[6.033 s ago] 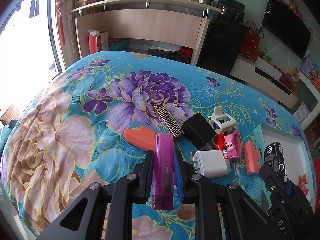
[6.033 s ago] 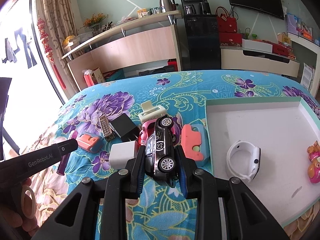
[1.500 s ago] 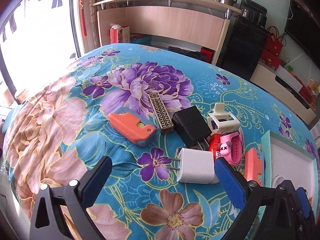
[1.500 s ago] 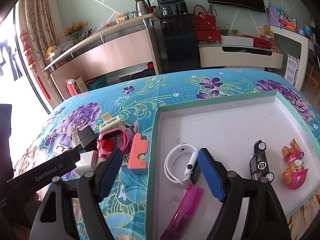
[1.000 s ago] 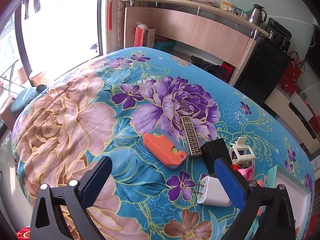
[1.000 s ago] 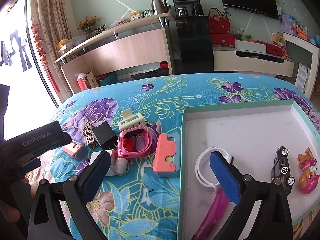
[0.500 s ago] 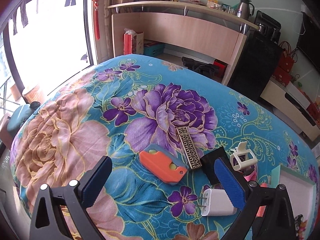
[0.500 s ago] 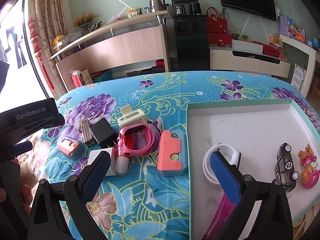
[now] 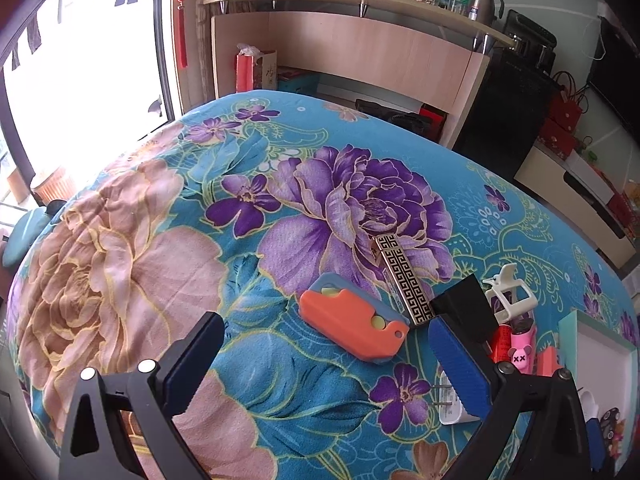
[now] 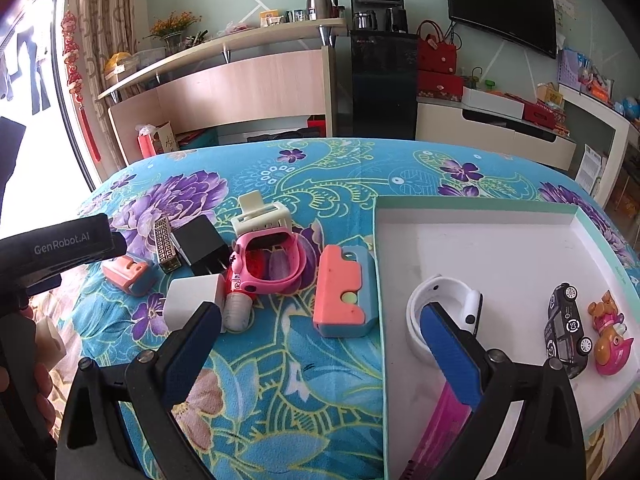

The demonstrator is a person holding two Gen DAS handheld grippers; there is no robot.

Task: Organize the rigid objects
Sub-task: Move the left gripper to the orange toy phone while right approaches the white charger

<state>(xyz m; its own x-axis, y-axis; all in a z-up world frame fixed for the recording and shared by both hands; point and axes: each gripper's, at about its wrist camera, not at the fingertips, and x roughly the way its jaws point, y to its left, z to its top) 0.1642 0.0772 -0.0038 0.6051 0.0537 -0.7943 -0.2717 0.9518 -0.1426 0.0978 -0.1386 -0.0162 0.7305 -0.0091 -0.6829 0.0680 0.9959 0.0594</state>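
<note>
sitting loose on the floral blanket (image 9: 280, 408), the unsorted rigid bits: orange-and-blue plastic slab (image 9: 354, 327), flat with rounded corners and a yellow-green button, just beside a slim metal bar with greek-key pattern (image 9: 405, 280). matte black block (image 9: 466, 310) next to that, then cream plastic clip (image 9: 510, 294). glossy white charger (image 9: 450, 408) with two prongs lies half hidden behind the left gripper's right pad.

right wrist view: second orange-blue slab (image 10: 346, 292) just beside the tray (image 10: 476, 210) wall, pink watch-style band (image 10: 267, 264) over a red ribbed tube (image 10: 237, 304). tray is white inside with mint rim; in it a white band (image 10: 444, 292), translucent pink-purple bar (image 10: 444, 424), black toy car (image 10: 566, 326), pink duck-like figure (image 10: 610, 340), car and figure nearly touching.

left gripper (image 9: 326, 356): spread wide, nothing between the blue ribbed pads, hovering over the blanket near the first slab. right gripper (image 10: 320, 344): also spread wide and empty, straddling the tray's near-left wall.

vs 6 s ago: left was pinching the purple bar, right the toy car; both now lie in the tray. vs 0.5 s ago: left view sits closer to the orange slab, right view barely changed.
</note>
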